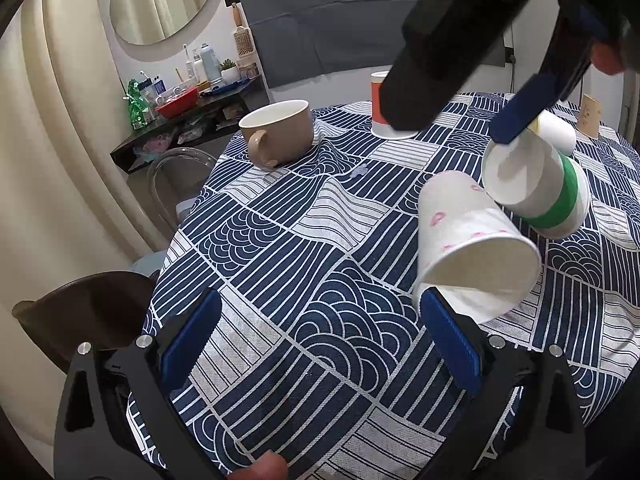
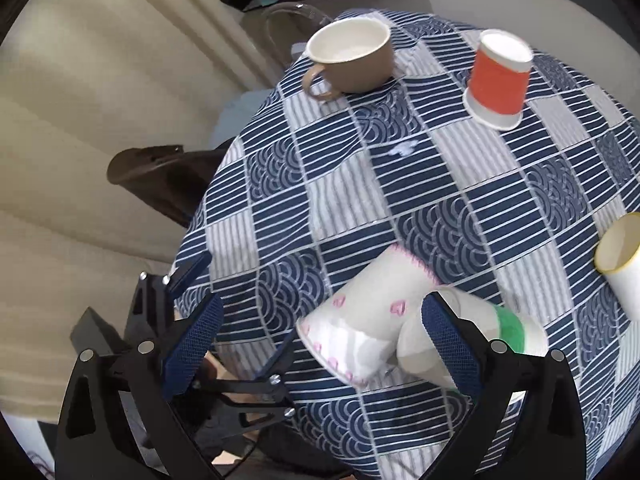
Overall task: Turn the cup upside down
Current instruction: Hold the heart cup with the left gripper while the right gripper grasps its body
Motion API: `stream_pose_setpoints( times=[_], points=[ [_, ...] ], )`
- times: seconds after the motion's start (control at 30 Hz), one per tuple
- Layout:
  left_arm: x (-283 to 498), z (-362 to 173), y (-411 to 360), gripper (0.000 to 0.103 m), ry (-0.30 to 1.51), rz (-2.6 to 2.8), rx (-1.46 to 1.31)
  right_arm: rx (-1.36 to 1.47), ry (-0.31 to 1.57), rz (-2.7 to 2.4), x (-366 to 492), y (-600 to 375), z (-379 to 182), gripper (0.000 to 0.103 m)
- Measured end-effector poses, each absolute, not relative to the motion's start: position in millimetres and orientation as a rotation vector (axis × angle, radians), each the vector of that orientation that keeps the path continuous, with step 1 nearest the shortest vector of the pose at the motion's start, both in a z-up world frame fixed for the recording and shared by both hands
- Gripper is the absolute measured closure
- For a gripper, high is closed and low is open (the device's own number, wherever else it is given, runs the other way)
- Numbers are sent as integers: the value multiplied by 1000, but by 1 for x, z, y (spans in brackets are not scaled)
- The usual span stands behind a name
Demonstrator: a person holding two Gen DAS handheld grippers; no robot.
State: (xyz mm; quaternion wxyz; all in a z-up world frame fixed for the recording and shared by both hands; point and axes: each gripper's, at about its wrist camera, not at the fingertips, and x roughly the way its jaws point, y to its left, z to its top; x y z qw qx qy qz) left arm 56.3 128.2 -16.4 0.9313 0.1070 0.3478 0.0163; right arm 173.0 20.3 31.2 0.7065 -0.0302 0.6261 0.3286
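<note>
Both claws gape wide: right claw (image 2: 320, 336) finger inside green-banded cup (image 1: 548, 188), pink-heart cup (image 1: 468, 248) tipped empty.

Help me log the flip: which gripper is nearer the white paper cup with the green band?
Right. The right gripper has one finger at the green-banded cup's mouth; the left gripper sits apart, beside the pink-heart paper cup.
</note>
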Motion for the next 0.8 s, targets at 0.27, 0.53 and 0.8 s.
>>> stream_pose_setpoints(
  times=[0.27, 0.53, 0.8],
  points=[
    [55, -19, 133, 6, 717, 37, 221, -36, 1415, 791, 159, 28, 26, 8],
    [57, -23, 144, 6, 734, 66, 200, 76, 1483, 712, 199, 37, 7, 8],
    [57, -23, 149, 6, 740, 68, 210, 127, 1591, 617, 217, 20, -16, 8]
  ],
)
